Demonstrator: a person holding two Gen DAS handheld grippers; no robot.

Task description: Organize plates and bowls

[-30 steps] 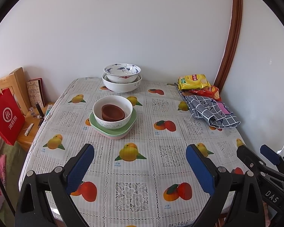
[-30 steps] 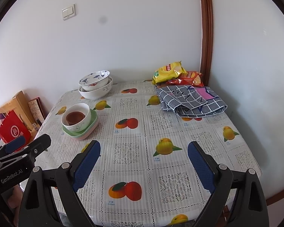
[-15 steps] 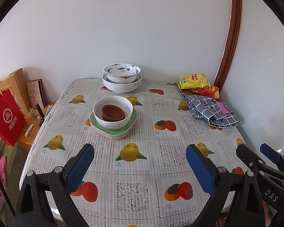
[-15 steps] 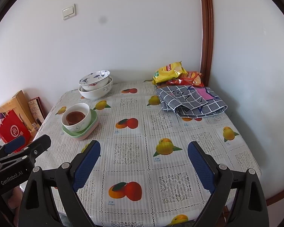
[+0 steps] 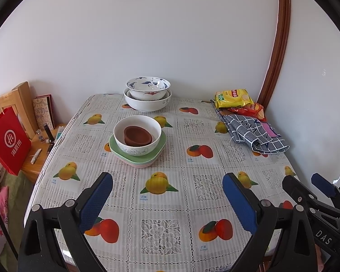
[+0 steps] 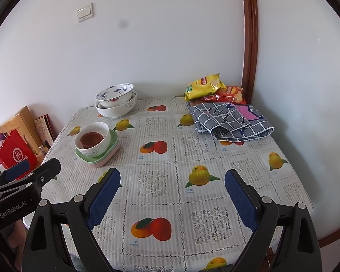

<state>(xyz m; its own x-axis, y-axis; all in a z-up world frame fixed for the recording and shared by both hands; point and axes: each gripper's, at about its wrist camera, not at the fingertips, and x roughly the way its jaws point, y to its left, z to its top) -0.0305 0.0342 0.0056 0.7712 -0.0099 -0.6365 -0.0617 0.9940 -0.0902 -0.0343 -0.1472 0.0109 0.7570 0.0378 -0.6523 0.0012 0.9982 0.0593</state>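
Terracotta-brown, the small clay bowl (image 5: 137,135) sits inside a white ceramic bowl with a faint floral pattern (image 5: 137,136), and that rests on a stack of rounded-square plates, a green plate (image 5: 161,146) on top and a pink one (image 5: 136,163) beneath, on the fruit-printed tablecloth (image 5: 161,204). From my left gripper (image 5: 167,200) this stack lies at about eleven o'clock, well apart from my blue-padded fingers (image 5: 96,200), which stand wide apart over the cloth and hold nothing. Farther along at twelve o'clock, close to the white wall (image 5: 170,45), a blue-and-white painted porcelain bowl (image 5: 148,87) is nested in a larger white bowl (image 5: 147,103). My right gripper (image 6: 172,196) is likewise spread open and empty near the table's front edge; from it the plate stack sits at ten o'clock. At one o'clock from that gripper lie a folded dark-blue checked cloth (image 6: 231,122) and, behind it, a yellow snack bag (image 6: 204,86) touching a red snack bag (image 6: 227,94). Off the table at nine o'clock hangs a red paper bag (image 5: 8,140) beside a wooden chair (image 5: 15,104).
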